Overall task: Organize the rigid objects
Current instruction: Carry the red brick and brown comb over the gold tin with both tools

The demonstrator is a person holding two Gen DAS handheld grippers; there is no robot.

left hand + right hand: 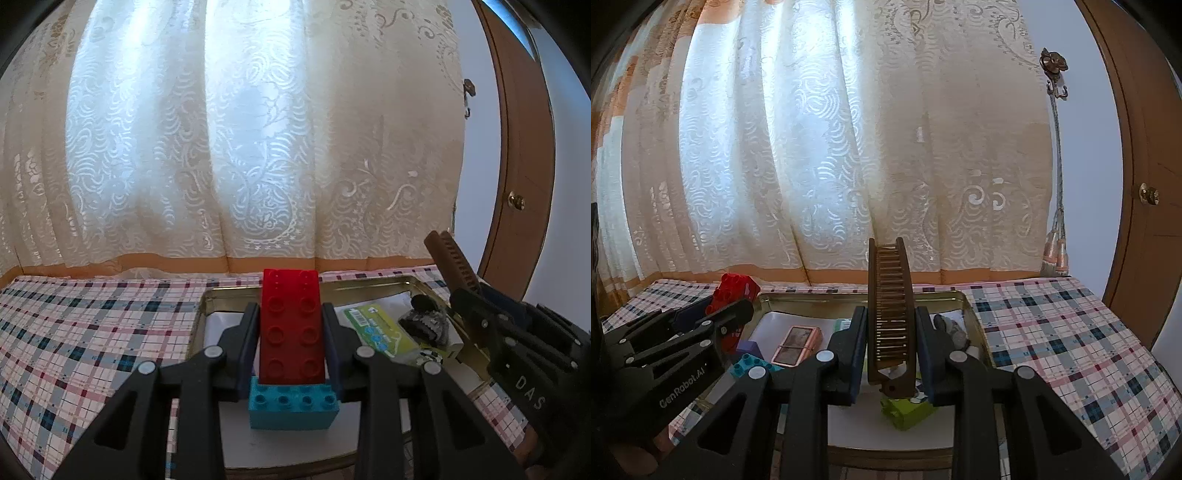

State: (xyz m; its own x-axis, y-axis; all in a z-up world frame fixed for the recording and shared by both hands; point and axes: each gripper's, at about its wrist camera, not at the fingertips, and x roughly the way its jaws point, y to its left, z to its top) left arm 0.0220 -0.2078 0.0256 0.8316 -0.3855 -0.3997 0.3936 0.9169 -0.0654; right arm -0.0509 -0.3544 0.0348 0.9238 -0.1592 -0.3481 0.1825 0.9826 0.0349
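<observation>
While both claws hang over the shallow metal tray [971, 314], each has its jaws closed on one item, so the sorting looks partly done, with at least two things not yet set down. The left claw [291, 325] grips a red building brick [290, 328] by its long sides, studs facing the camera, its far end reaching past the tray's far rim in the left wrist view. Below it a turquoise brick [293, 408] sits on the white liner near the tray's near edge; whether the red brick touches it I cannot tell. The right claw [891, 332] clamps a brown folding comb [890, 306], standing steeply up out of the jaws with its teeth facing the camera.

Already lying in the tray are a pink-framed rectangular case [798, 345] toward its left side, a small purple block [750, 349] beside the turquoise brick, a green packet [376, 334] near the middle, and a dark crumpled item [424, 325] by the right rim; what that last one is I cannot make out. The tray rests on a plaid cloth [92, 332] covering the tabletop, and the cloth visible on either side of it carries no loose objects, with a lace curtain [240, 147] behind.

My judgement: most items are gathered, and what remains is placing the red brick and the comb into free space on the liner, then releasing them.
</observation>
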